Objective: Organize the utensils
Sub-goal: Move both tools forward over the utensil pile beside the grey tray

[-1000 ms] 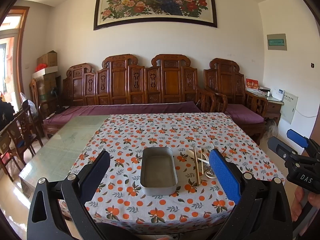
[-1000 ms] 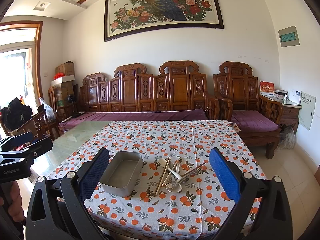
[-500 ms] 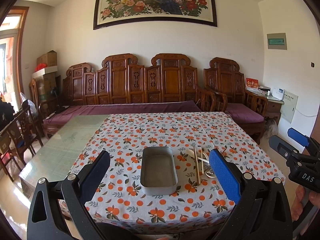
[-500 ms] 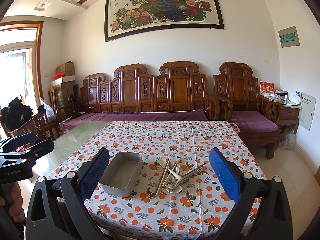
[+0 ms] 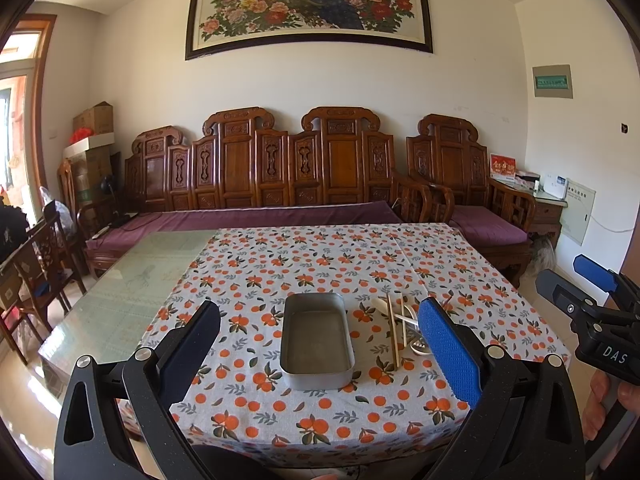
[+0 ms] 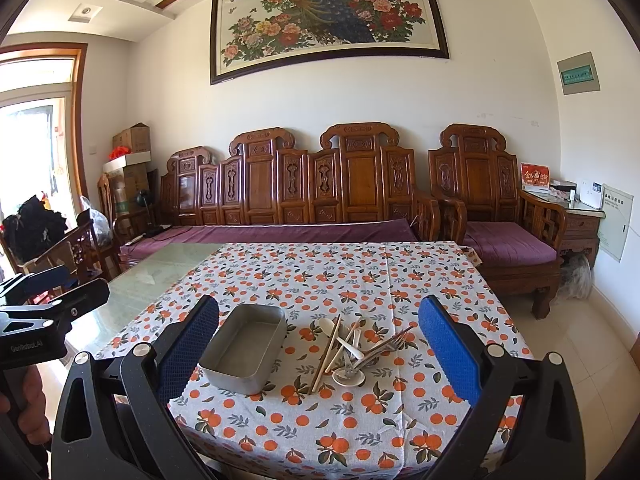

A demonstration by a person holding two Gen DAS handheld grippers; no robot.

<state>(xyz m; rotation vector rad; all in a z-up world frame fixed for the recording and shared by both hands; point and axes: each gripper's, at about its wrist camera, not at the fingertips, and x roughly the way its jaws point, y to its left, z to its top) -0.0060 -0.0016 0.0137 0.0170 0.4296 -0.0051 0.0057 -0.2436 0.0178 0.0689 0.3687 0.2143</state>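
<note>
Right now both grippers, left gripper [image 5: 318, 344] and right gripper [image 6: 318, 346], gape empty; the pale heap of chopsticks, spoons and forks [image 6: 348, 346] lies lower centre, right of the grey rectangular metal tin [image 6: 244, 346], nearer the right gripper.

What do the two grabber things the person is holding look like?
Each is a black plastic frame with round silver bolts and two wide fingers. The left gripper has blue textured pads on its fingers, and so does the right gripper. Seen from the side, the right one shows white letters "DAS" and the left one "GenRobot.AI". No cables or sleeves are visible.
</note>
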